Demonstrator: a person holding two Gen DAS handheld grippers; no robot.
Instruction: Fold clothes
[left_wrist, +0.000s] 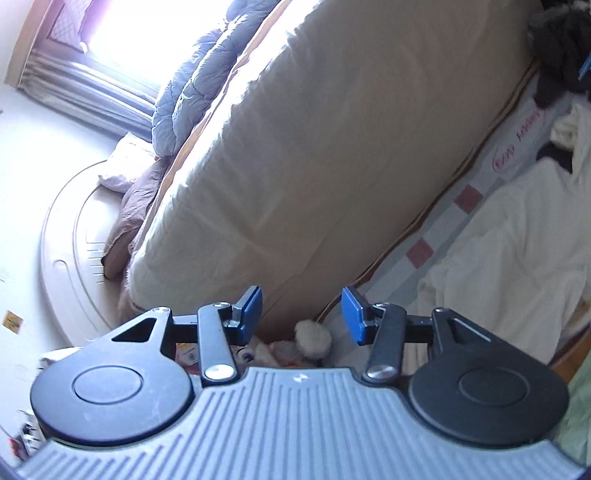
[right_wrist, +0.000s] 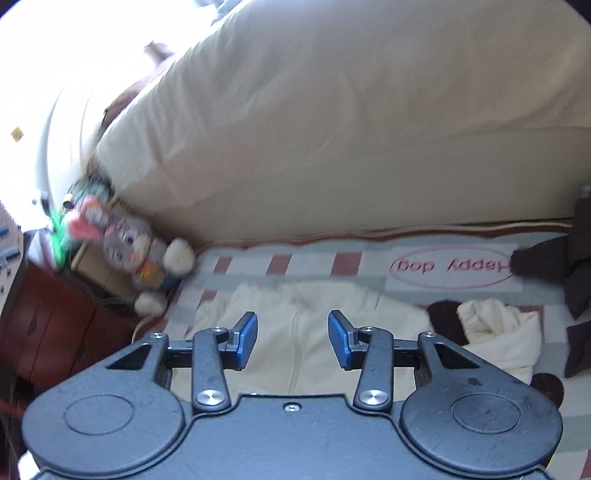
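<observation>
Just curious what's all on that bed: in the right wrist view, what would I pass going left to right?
Reddish wooden cabinet → grey plush toy → cream garment → pink "Happy dog" print → dark brown clothing.

In the right wrist view, you read "Happy dog" in pink letters inside a pink oval outline (right_wrist: 452, 266). It stands on a white panel of the checked bed sheet (right_wrist: 280, 264) and appears upside down from this camera. In the left wrist view, you see the same pink oval print (left_wrist: 511, 153) on the sheet, plus a second line of pink lettering (left_wrist: 532, 123) beside it; both are too blurred to read there.
</observation>
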